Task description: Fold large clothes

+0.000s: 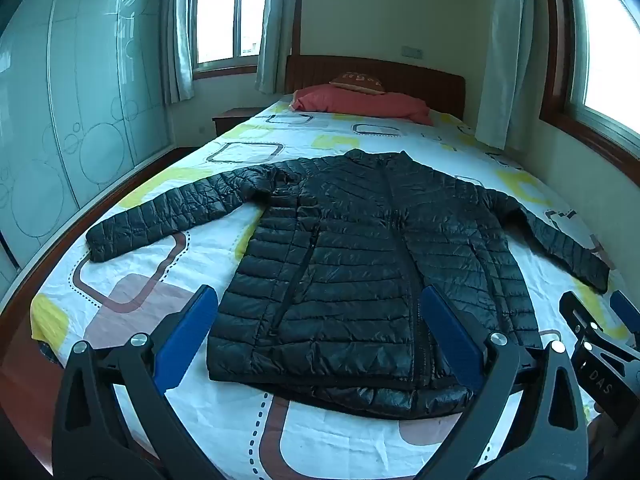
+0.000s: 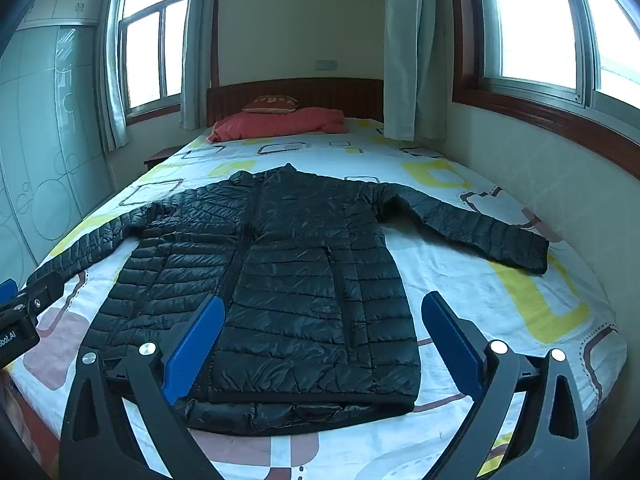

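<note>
Left wrist view: a black quilted puffer jacket (image 1: 360, 264) lies flat and face up on the bed (image 1: 168, 280), zipped, its collar toward the headboard (image 1: 420, 76) and its hem close to the foot edge, with both sleeves spread out toward the bed's long side edges. The left hand-held gripper (image 1: 320, 340) hangs above the foot edge with its blue-padded fingers (image 1: 188, 332) spread wide and nothing between them, framing the left half of the hem without touching it. The right hand-held gripper (image 2: 324, 344), seen from its own wrist camera, is likewise released, its fingers wide apart over the hem's right half and the patterned sheet (image 2: 500, 300) beside it, clear of the fabric. Each tool's black frame shows at the margin of the other's view, near the foot corners. At the head of the bed a red pillow (image 1: 360, 104) rests against the headboard with a small brown cushion (image 1: 358, 80) on top. Curtained windows (image 2: 152, 48) stand behind and along one side of the bed, and a frosted glass wardrobe (image 1: 80, 100) runs along the other side.
</note>
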{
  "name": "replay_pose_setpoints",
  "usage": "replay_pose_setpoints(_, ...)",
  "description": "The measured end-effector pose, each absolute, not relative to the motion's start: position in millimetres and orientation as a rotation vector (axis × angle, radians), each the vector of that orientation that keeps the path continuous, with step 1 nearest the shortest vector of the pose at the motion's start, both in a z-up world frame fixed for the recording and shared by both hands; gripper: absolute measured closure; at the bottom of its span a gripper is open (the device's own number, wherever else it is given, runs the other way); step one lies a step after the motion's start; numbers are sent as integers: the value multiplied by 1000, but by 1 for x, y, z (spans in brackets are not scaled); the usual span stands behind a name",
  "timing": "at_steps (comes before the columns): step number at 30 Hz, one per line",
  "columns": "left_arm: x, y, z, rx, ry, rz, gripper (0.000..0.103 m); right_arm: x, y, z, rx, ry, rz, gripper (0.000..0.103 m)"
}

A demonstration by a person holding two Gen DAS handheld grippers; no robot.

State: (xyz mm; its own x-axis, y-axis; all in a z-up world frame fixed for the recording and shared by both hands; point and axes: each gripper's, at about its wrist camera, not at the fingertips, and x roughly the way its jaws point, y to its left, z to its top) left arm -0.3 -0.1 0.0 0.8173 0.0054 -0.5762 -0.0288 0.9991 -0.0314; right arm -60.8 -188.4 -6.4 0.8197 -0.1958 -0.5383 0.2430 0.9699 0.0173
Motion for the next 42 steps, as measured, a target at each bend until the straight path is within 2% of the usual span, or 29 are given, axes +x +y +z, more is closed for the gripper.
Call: replay_pose_setpoints(42,-2,0,0,-22,623,16,2,-61,-186,-7,87,568,-232,5)
